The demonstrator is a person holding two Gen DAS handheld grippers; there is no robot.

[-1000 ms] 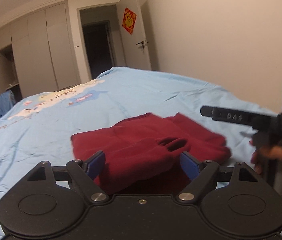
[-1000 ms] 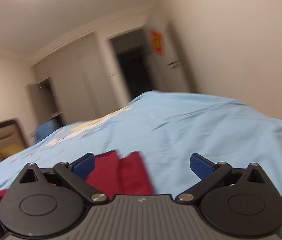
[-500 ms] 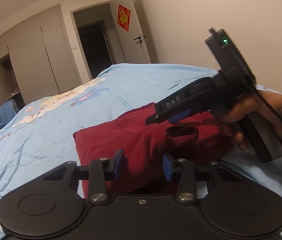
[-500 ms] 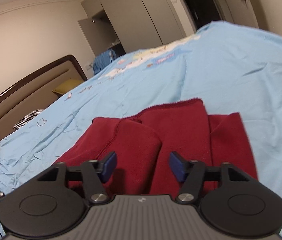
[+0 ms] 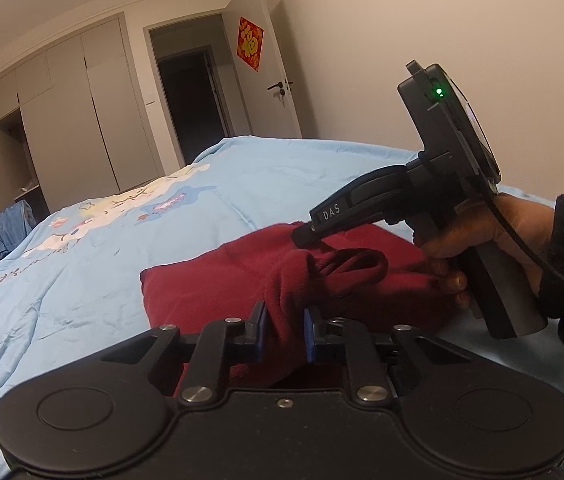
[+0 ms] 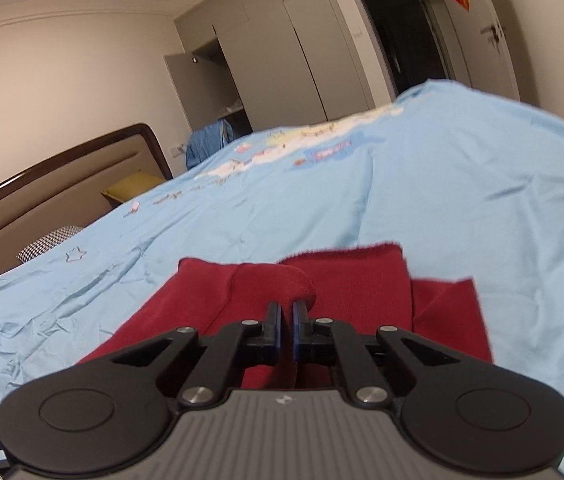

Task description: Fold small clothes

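Near the bed's [image 5: 242, 184] right edge, both the left gripper [image 5: 285, 330] and right gripper [image 6: 287, 325] pinch the red garment [image 5: 210, 292]; uneven pulling likely bunches the fold.

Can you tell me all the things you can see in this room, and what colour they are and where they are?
red garment: one, dark red, lying partly folded on the bed
bed cover: one, light blue with cartoon print, spread over the bed
headboard: one, brown and beige, at the bed's far end
checked pillow: one, black and white, by the headboard
wardrobe: one, grey, far wall, one door open
blue cloth: one, hanging near the wardrobe
door: one, white, standing open
red decoration: one, red and gold, on the door
left gripper: black with blue pads, shut on the garment
right gripper: black with blue pads, shut on the garment
hand: one, holding the right gripper's handle
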